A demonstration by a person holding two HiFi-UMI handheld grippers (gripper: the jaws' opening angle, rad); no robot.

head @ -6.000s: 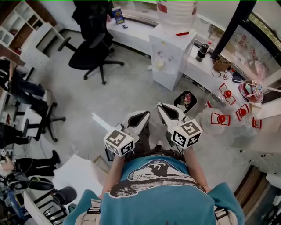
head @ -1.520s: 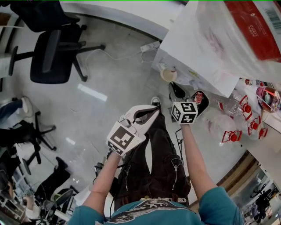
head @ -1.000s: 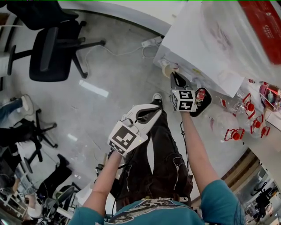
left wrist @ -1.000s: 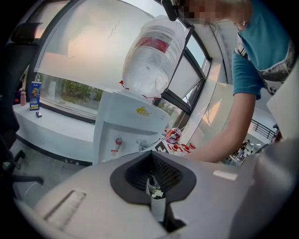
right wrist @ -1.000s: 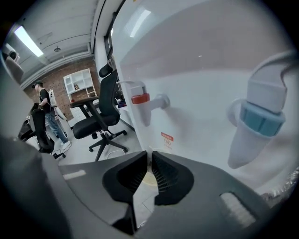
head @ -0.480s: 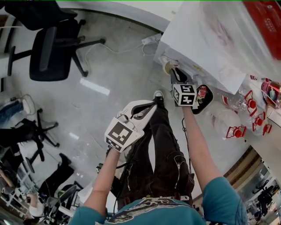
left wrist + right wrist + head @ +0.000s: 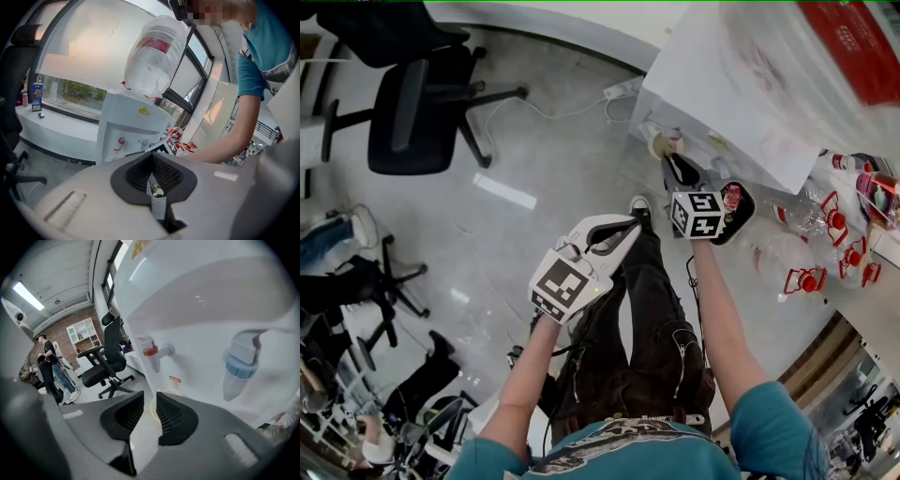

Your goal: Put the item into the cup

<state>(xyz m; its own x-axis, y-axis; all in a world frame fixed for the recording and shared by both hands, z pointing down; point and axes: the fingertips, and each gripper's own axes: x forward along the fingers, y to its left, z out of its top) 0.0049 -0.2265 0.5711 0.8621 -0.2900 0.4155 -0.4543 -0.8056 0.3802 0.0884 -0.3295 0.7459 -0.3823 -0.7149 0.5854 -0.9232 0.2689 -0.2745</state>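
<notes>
My right gripper (image 7: 677,167) is stretched out toward the front of the water dispenser (image 7: 722,84), low under its taps, because the cup (image 7: 659,142) stands there against the machine's face. Looking along my right jaws, I see them parted by a narrow gap with nothing held. The cup's pale rim (image 7: 152,411) shows in that gap, just beyond the tips. The red tap (image 7: 152,352) hangs above it and the blue tap (image 7: 239,364) is off to the right. I judge I'm lining up on the cup, either to steady it or to take it.

My left gripper (image 7: 630,225) hangs back near my legs, well apart from the cup, its tips pointing the same way. Its jaws are pressed together at the tips. A small pale-and-dark speck shows in the slit below them. I can't tell whether it is the item pinched there or something on the floor beyond. If it is the item, holding it back makes sense until the cup is secured. No view shows the item clearly.
</notes>
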